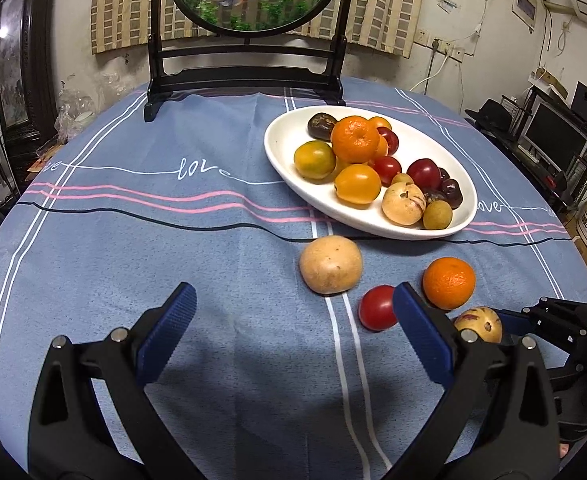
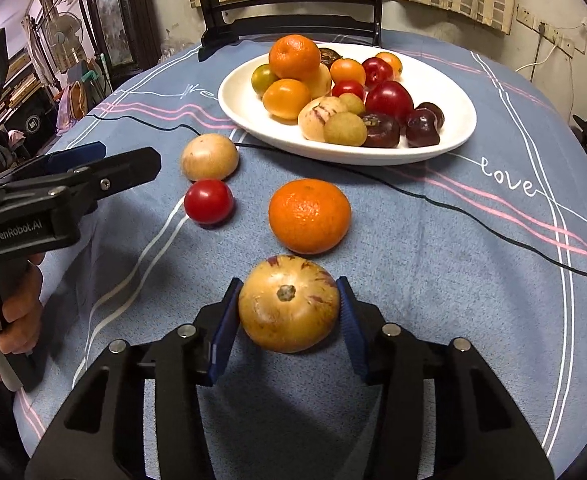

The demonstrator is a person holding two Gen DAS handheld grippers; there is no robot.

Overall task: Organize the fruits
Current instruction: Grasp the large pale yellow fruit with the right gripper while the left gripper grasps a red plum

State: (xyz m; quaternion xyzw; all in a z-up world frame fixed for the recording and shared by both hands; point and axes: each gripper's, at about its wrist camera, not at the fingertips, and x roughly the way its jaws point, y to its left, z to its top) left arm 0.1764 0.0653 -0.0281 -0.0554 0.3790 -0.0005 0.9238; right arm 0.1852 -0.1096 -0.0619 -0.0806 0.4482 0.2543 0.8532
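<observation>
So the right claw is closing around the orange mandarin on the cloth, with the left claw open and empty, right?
Not quite: the right claw brackets the striped yellow melon-like fruit, as the right wrist view shows; the mandarin lies free beyond it. The left claw is open and empty.

Left gripper [image 1: 293,304] hovered with jaws spread wide and empty, right gripper [image 2: 289,308] angled downward, jaws pressed against a striped fruit [image 2: 288,303].

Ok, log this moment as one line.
right gripper: shut on striped melon | left gripper: open, empty | plate: piled | loose: three fruits
</observation>
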